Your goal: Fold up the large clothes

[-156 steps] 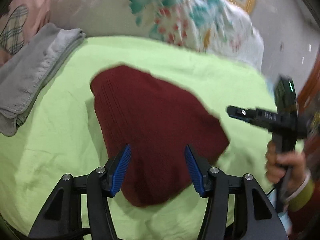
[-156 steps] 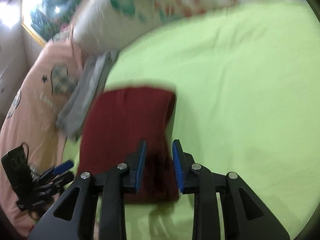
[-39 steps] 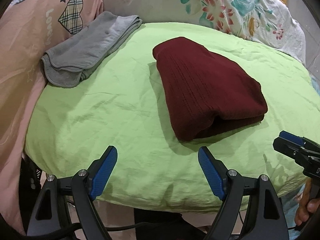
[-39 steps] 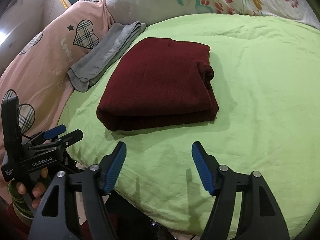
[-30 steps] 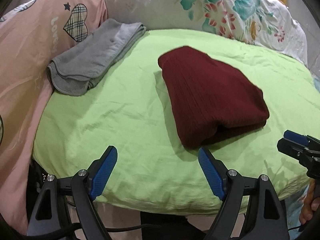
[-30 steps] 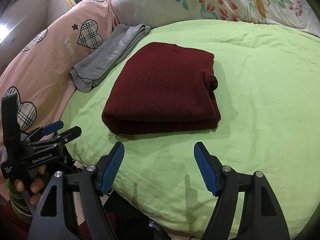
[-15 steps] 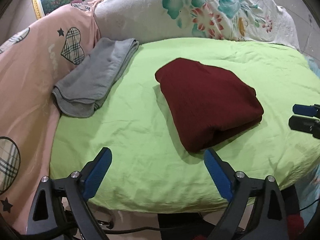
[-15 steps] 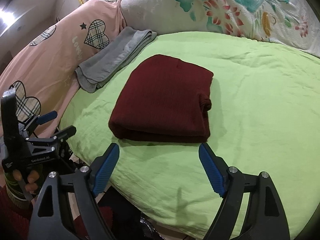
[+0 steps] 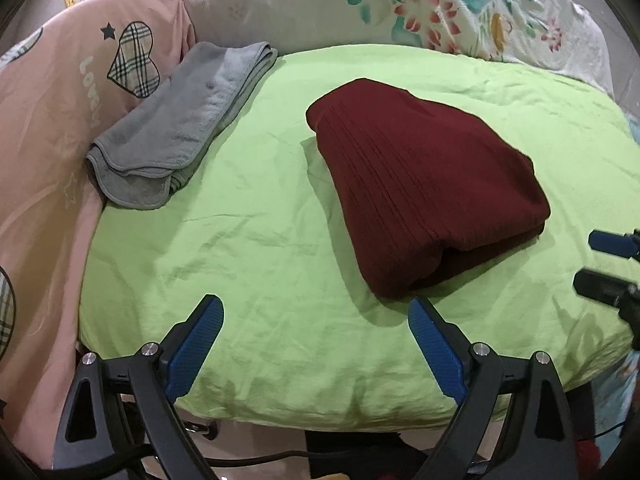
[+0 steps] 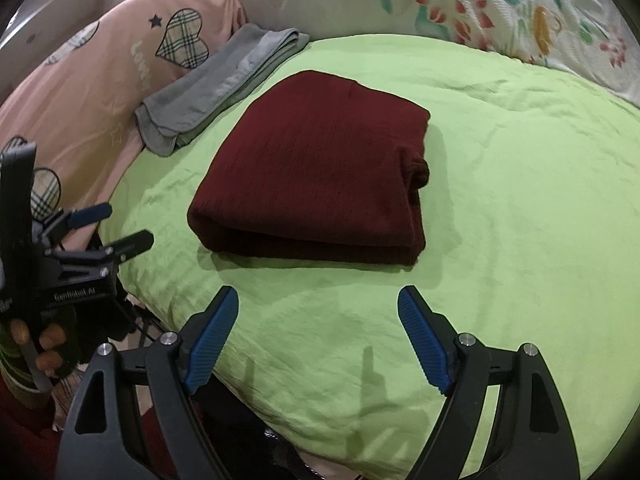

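Observation:
A dark red knitted sweater (image 9: 420,192) (image 10: 316,176) lies folded into a thick rectangle on the lime green bed sheet (image 9: 240,220) (image 10: 520,220). My left gripper (image 9: 314,304) hangs open over the sheet's near edge, short of the sweater, with nothing between its blue pads. My right gripper (image 10: 318,292) is open too, just in front of the sweater's folded edge and apart from it. Each gripper shows in the other's view: the right gripper (image 9: 608,260) at the right edge, the left gripper (image 10: 128,224) at the left, held by a hand (image 10: 36,344).
A folded grey towel (image 9: 180,120) (image 10: 216,84) lies at the sheet's far left edge. A pink quilt with plaid hearts (image 9: 48,120) fills the left side. A floral pillow (image 9: 400,4) lies behind. The bed's near edge drops off just under both grippers.
Five seconds ago both grippers were over the sweater with narrower jaws. Since then they have drawn back to the bed's near edge, and in the last second both jaws opened a little wider.

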The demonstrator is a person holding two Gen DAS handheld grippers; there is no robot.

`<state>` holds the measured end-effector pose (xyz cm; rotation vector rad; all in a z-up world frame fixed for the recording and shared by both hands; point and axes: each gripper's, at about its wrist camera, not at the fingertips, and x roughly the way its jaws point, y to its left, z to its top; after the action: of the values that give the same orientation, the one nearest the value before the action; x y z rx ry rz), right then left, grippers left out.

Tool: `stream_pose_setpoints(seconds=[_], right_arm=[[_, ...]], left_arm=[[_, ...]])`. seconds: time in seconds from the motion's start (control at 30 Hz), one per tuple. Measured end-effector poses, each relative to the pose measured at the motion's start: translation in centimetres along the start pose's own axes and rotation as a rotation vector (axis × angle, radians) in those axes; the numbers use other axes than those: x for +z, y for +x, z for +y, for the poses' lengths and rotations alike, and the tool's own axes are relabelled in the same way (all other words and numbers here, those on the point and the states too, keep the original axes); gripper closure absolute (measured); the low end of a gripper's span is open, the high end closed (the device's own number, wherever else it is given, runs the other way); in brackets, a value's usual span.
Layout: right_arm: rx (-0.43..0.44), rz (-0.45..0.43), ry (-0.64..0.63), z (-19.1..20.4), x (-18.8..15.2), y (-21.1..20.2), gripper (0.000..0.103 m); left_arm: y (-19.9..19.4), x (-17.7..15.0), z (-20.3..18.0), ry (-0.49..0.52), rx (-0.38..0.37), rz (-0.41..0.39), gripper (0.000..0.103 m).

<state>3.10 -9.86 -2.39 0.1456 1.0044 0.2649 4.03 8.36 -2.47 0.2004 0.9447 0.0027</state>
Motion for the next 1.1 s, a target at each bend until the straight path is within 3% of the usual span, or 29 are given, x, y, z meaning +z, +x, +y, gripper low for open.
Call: stream_pose_setpoints(seconds=[0.6,1.1], right_arm=[[0.01,-0.012,-0.024,0.1,2.7,0.1,0.021],[0.017,-0.018,-0.02,0.1,2.9,0.0,0.021]], left_arm=[[-1.8,1.8,-1.2,-0.006,-0.018,-0.037,0.009],[-2.3,1.7,-1.3,-0.008,-0.016,-0.047,0.009]])
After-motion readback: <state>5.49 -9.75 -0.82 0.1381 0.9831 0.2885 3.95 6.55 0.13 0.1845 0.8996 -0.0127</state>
